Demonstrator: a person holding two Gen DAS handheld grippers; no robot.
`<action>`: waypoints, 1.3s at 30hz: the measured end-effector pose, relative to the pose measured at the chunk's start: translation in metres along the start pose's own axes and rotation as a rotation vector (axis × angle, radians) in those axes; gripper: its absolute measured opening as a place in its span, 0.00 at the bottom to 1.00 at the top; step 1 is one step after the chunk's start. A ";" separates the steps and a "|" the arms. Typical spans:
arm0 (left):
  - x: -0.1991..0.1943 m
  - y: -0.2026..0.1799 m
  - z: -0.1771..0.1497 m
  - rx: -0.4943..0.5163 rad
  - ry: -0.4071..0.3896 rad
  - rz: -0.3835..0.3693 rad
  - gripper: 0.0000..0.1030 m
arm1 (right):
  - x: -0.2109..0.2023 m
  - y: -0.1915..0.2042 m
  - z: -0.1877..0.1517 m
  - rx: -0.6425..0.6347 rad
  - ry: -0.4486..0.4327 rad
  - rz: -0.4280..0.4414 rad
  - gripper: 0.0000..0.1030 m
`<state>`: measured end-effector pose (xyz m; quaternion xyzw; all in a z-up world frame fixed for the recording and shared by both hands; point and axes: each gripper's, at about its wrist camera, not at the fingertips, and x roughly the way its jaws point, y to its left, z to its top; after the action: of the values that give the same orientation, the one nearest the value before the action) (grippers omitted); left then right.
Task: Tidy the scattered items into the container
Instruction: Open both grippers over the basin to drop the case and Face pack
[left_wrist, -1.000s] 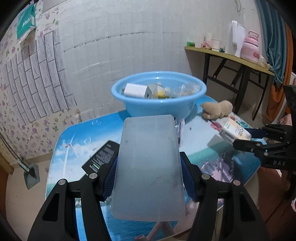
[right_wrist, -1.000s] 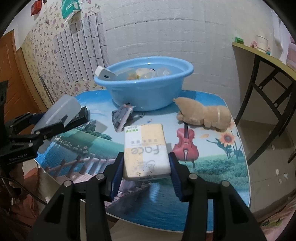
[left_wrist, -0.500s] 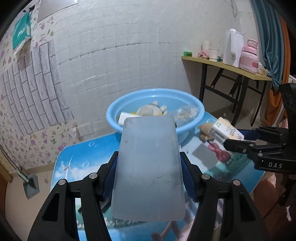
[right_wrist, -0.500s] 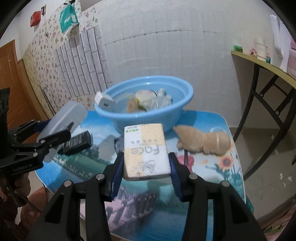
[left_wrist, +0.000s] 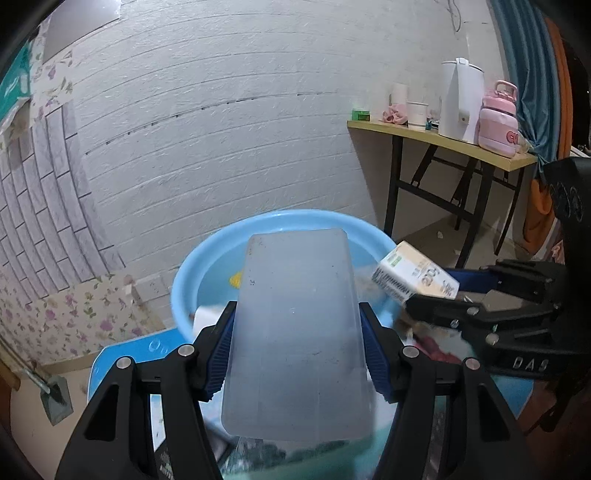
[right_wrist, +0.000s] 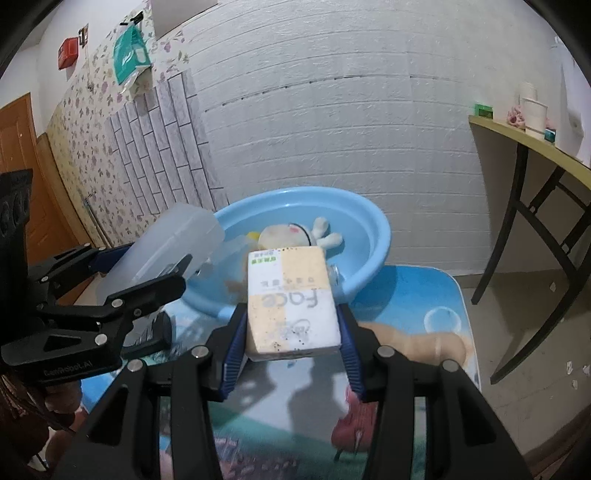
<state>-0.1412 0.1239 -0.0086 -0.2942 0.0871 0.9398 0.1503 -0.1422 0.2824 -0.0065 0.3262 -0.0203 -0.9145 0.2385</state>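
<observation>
My left gripper (left_wrist: 297, 334) is shut on a translucent plastic box (left_wrist: 295, 332) and holds it over the near rim of the blue basin (left_wrist: 192, 273). My right gripper (right_wrist: 291, 328) is shut on a white and yellow tissue pack (right_wrist: 291, 299), raised just in front of the basin (right_wrist: 369, 236). The basin holds a plush toy (right_wrist: 295, 232) and other small items. The left gripper with its box (right_wrist: 166, 247) shows at the left of the right wrist view. The right gripper with the pack (left_wrist: 413, 277) shows at the right of the left wrist view.
The basin stands on a picture-printed table (right_wrist: 439, 306) by a white brick wall. A tan plush toy (right_wrist: 424, 343) lies on the table to the right. A dark flat packet (right_wrist: 155, 332) lies at the left. A side table (left_wrist: 443, 144) with kettle and cups stands at the right.
Both grippers have lifted and moved forward to the basin with their loads. The box now hangs over the basin's near rim and the tissue pack is close to its edge.
</observation>
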 end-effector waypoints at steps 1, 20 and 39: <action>0.006 0.000 0.003 0.000 0.003 -0.001 0.60 | 0.004 -0.002 0.003 0.001 0.002 0.004 0.44; 0.049 0.009 0.015 0.006 0.009 0.001 0.86 | 0.062 -0.028 0.040 0.013 0.031 -0.026 0.49; -0.032 -0.006 -0.025 -0.055 0.020 0.001 0.99 | -0.004 0.007 0.013 0.008 0.025 -0.055 0.65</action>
<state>-0.1012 0.1154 -0.0112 -0.3076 0.0631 0.9389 0.1409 -0.1450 0.2768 0.0074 0.3391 -0.0118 -0.9165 0.2120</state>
